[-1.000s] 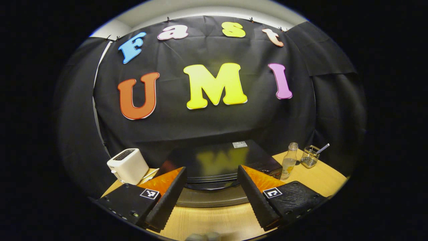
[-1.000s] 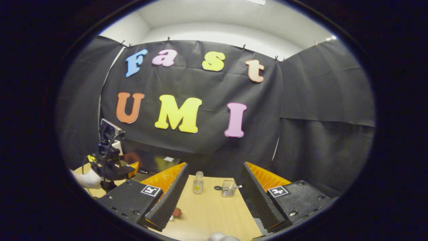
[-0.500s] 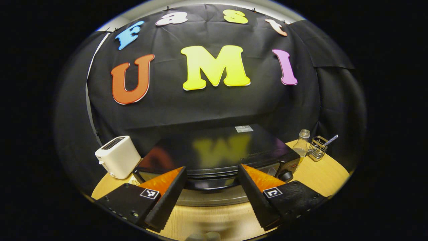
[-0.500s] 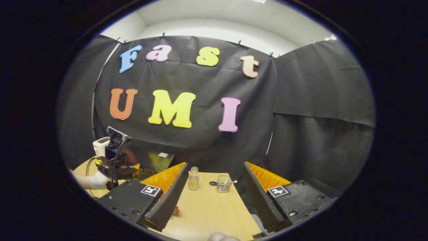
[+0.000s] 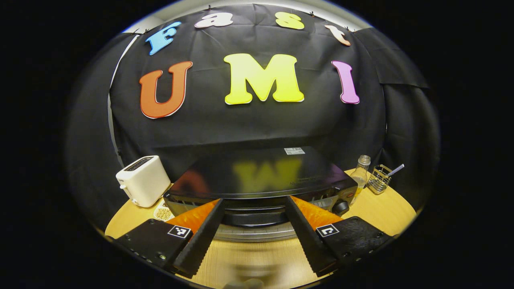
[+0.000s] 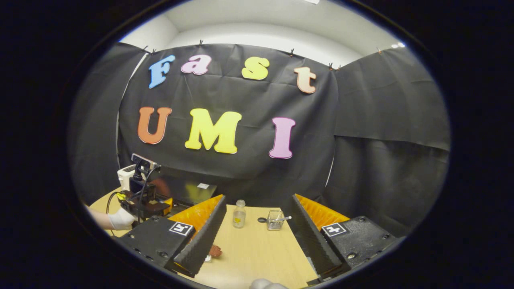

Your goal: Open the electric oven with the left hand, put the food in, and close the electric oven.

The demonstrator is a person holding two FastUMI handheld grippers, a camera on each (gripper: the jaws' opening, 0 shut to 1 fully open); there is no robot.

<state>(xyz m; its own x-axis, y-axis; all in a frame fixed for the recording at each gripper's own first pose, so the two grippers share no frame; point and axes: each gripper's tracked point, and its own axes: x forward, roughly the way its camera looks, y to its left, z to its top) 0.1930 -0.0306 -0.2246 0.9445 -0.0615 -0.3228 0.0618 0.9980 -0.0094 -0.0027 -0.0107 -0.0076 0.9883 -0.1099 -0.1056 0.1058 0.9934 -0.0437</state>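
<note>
While the oven [image 5: 261, 176] sits shut on the tabletop [image 5: 373, 208], the left tongs [image 5: 253, 228] hang just in front of it with their fingers spread wide and nothing between them. The oven lies straight ahead of these tongs, and its door handle [image 5: 255, 218] runs crosswise, from one finger toward the other, in the gap between the two fingertips. That crosswise lie is what the coming move turns on, to my mind: the fingers stand left and right of the bar, not above and below it, so the tongs would need to turn or hook over the handle before pulling the door down and out. I cannot tell whether the fingertips already touch the oven's front.

The right tongs [image 6: 255, 237] are also spread wide and empty, held over bare tabletop with the oven off to their left. A small reddish-brown piece of food [image 6: 215, 251] lies on the tabletop just beside their left finger, near its tip, so this hand is the nearer one for the food, while the left hand [image 6: 120, 218] with its tongs is nearer the oven door. A bottle [image 6: 239, 214] and a wire holder [image 6: 275, 220] stand farther ahead of the right tongs.
</note>
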